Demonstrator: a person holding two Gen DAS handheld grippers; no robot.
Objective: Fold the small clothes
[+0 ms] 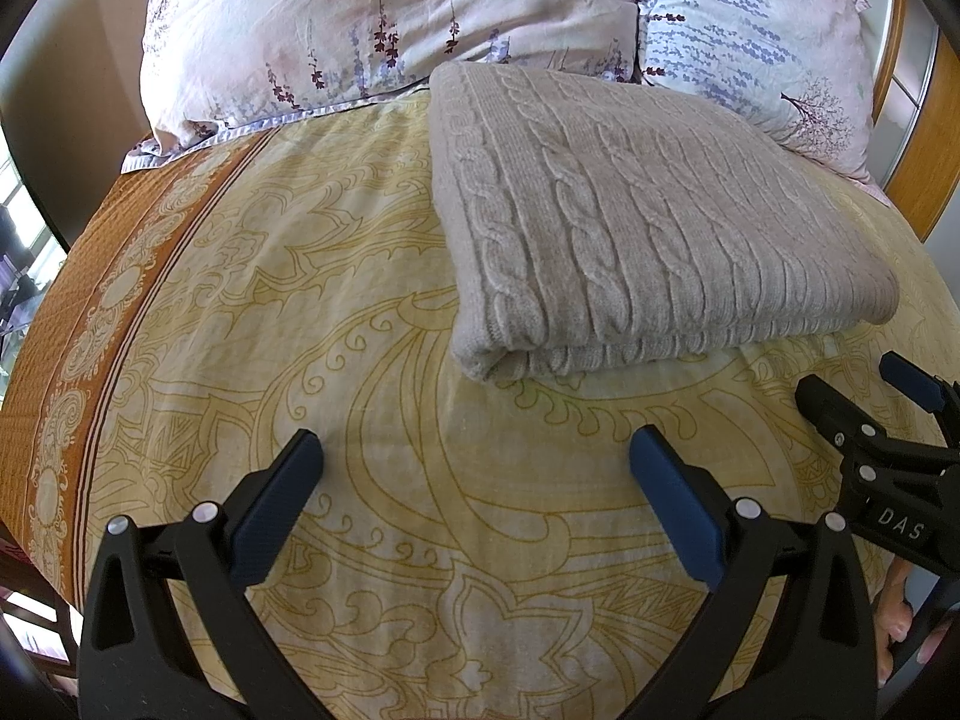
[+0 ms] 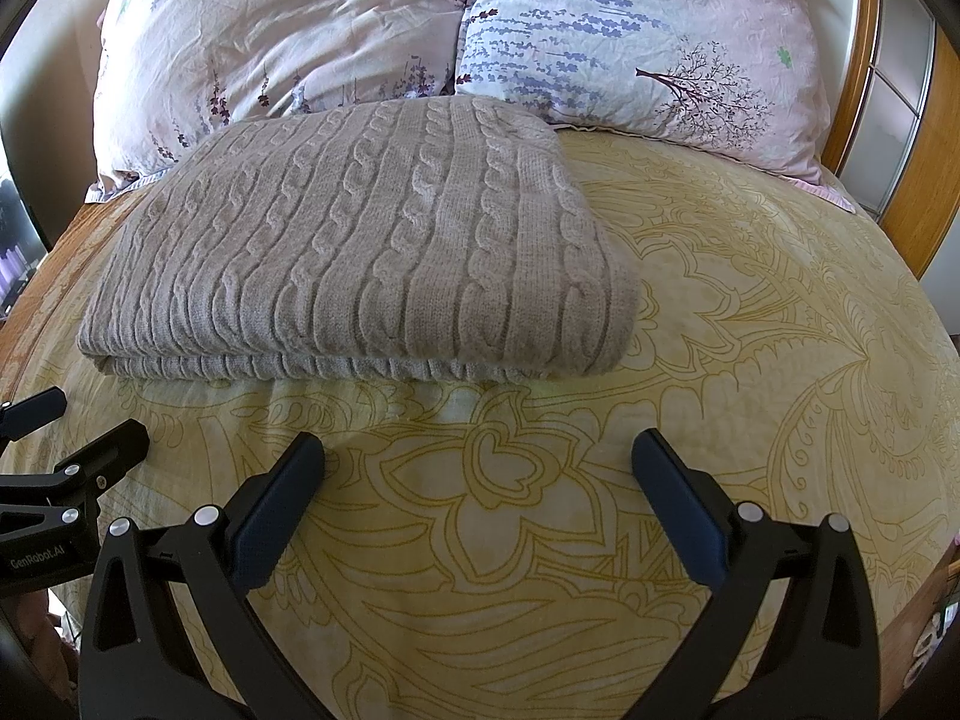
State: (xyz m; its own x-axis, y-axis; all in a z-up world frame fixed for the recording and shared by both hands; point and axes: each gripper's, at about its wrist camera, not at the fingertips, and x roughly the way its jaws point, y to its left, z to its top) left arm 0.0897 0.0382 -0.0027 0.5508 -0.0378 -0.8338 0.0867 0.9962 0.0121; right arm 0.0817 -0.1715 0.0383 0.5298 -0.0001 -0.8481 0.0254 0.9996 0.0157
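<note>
A beige cable-knit sweater (image 1: 648, 216) lies folded in a neat rectangle on the yellow patterned bedspread (image 1: 390, 360); it also shows in the right wrist view (image 2: 366, 252). My left gripper (image 1: 474, 456) is open and empty, hovering over the bedspread short of the sweater's near edge. My right gripper (image 2: 477, 456) is open and empty, also short of the near edge. The right gripper shows at the right edge of the left wrist view (image 1: 864, 396), and the left gripper at the left edge of the right wrist view (image 2: 66, 426).
Two floral pillows (image 2: 282, 42) (image 2: 648, 42) lean at the head of the bed behind the sweater. A wooden headboard (image 2: 906, 180) rises at the right. An orange border (image 1: 78, 324) runs along the bedspread's left edge.
</note>
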